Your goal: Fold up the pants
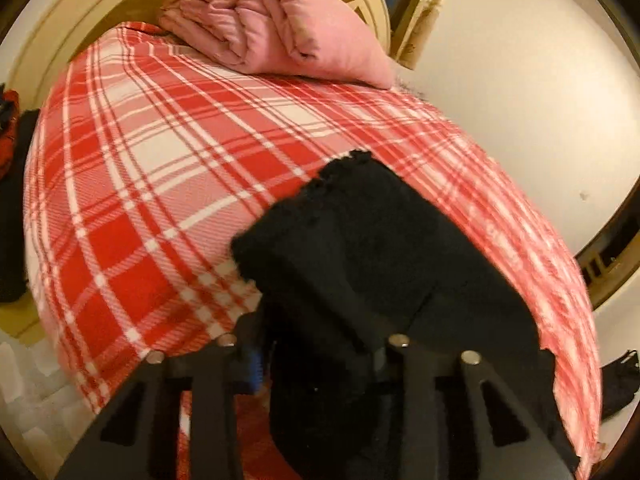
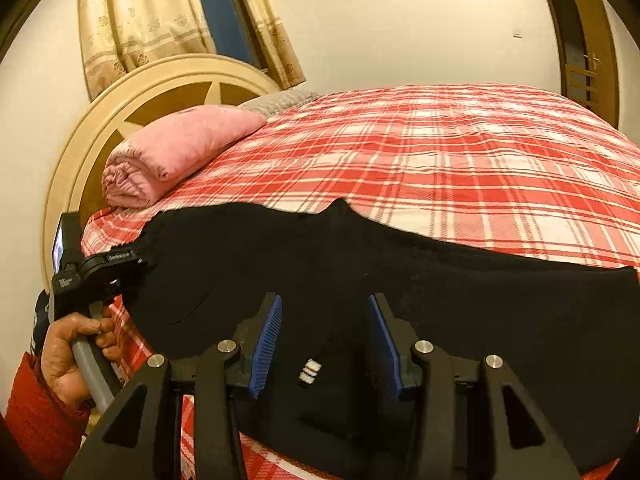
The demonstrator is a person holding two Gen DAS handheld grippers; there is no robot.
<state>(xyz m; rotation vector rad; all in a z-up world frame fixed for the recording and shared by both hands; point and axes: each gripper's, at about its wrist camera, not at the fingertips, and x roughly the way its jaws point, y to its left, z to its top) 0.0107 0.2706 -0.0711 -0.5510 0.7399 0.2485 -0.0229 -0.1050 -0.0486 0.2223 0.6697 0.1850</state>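
Note:
Black pants (image 2: 360, 256) lie on a red plaid bed (image 2: 460, 160) near its front edge, stretched left to right. A small white striped tag (image 2: 309, 372) shows on them. My right gripper (image 2: 325, 320) is open, its blue pads (image 2: 267, 336) spread just above the pants. My left gripper (image 1: 320, 344) is buried in dark cloth of the pants (image 1: 360, 240), which drapes over it; only one blue pad (image 1: 253, 372) shows. In the right wrist view the left gripper (image 2: 120, 258) sits at the pants' left end, held by a hand.
A rolled pink quilt (image 1: 276, 28) lies at the head of the bed by the round cream headboard (image 2: 132, 92). A curtained window (image 2: 188, 12) is behind it. Dark clothes (image 1: 12, 216) lie on the floor left of the bed. A wooden door (image 2: 588, 56) stands far right.

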